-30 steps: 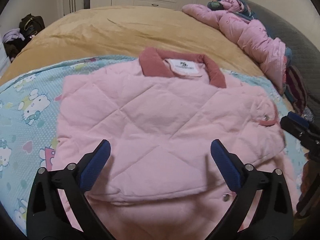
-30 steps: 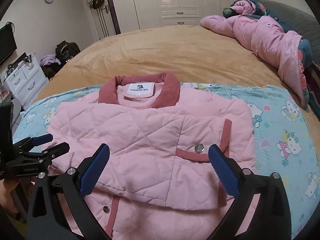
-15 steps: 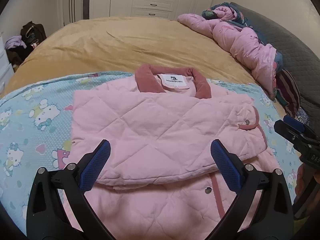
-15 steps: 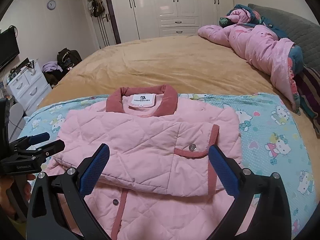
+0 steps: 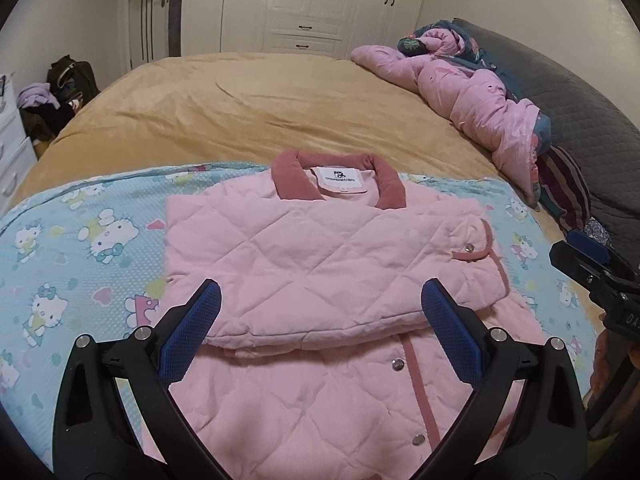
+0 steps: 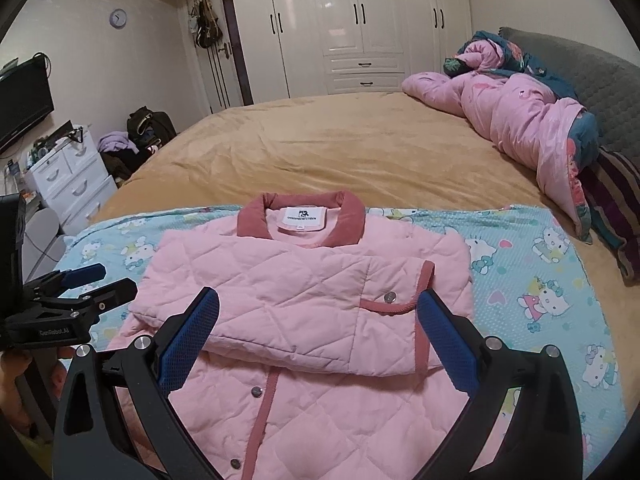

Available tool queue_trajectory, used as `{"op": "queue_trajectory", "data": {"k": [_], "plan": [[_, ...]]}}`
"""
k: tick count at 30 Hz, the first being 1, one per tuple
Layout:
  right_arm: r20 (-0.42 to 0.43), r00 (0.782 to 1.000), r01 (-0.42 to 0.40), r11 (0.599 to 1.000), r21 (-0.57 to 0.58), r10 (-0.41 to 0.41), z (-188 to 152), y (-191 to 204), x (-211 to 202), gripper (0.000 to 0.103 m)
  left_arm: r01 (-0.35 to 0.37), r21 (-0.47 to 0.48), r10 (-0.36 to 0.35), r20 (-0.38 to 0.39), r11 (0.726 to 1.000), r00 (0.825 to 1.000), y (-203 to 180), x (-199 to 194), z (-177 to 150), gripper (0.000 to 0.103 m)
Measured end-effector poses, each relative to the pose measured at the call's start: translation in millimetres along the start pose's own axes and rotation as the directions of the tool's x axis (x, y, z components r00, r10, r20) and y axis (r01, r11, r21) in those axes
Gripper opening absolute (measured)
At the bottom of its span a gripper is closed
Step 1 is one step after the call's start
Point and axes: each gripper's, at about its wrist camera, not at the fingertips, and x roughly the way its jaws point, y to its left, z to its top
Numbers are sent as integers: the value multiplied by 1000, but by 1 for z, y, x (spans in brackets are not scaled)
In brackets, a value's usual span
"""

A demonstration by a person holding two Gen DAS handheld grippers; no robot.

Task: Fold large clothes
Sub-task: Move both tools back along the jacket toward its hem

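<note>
Both jaws wide above jacket [image 5: 320, 264].

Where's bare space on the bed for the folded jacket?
Free: tan bedspread between the pink jacket's collar and the wardrobe. Hello Kitty sheet margins flank the jacket. Crowded: rumpled pink duvet by the headboard.

The pink quilted jacket [image 5: 320, 264] runs below the fingers [image 5: 192, 332] and off the bottom edge in both views, so its hem cannot be seen. Its folded-over sleeves cover the chest behind the fingers. The print on the neck label [image 6: 302, 216], beyond the fingers, is too small to read. The cartoon-print sheet [image 5: 80, 248] hides the bed beneath it.
</note>
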Motion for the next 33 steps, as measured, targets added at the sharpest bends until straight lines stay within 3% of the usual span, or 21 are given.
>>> {"op": "queue_trajectory", "data": {"k": [17,33], "plan": [[62,998,-9,999,-34,12,-15,15,-61,99,15,37,-17,60,999,998,-19,-54,-20,94],[61,998,-23,998,-50,26,-48,20,-94,99,7,44,-10,80,999,997,-16,-87,-55,94]]}}
